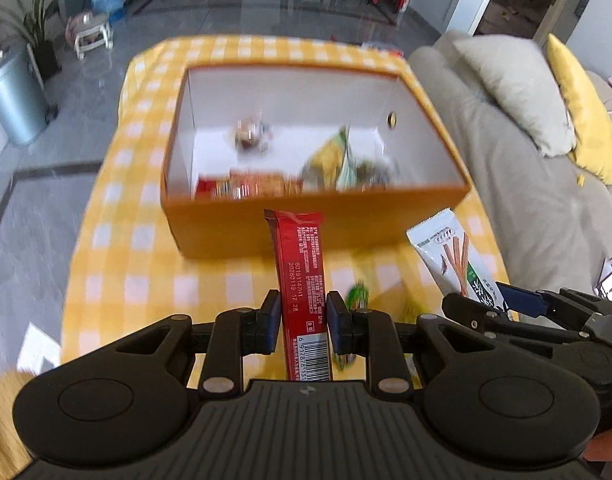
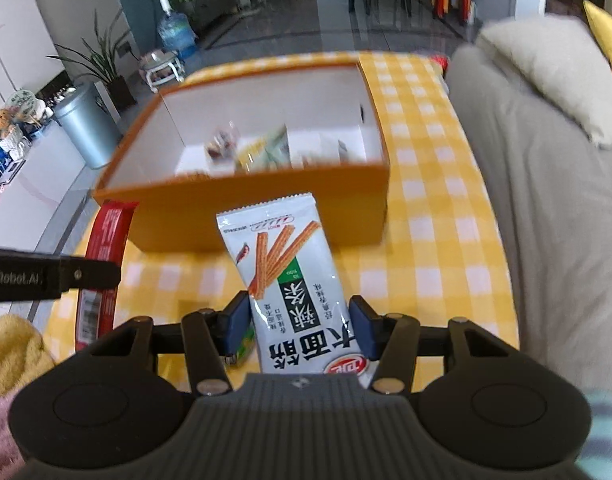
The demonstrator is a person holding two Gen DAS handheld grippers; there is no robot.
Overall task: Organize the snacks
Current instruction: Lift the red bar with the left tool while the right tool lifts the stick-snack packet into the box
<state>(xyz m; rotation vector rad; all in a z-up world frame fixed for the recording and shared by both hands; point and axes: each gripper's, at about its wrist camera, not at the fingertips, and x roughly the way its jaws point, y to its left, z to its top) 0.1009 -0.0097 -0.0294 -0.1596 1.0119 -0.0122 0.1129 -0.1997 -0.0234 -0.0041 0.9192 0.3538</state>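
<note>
Yellow-checked tablecloth bearing an open orange box that contains several blurred snacks. Before the box's near wall, above the cloth: left gripper clamped on a red snack bar; right gripper grasping a white spicy-stick packet.

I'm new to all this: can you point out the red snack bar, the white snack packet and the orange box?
red snack bar (image 1: 302,276): left wrist view, middle of wrapper.
white snack packet (image 2: 290,280): right wrist view, printed front.
orange box (image 1: 226,224): left wrist view, near outer wall.
</note>
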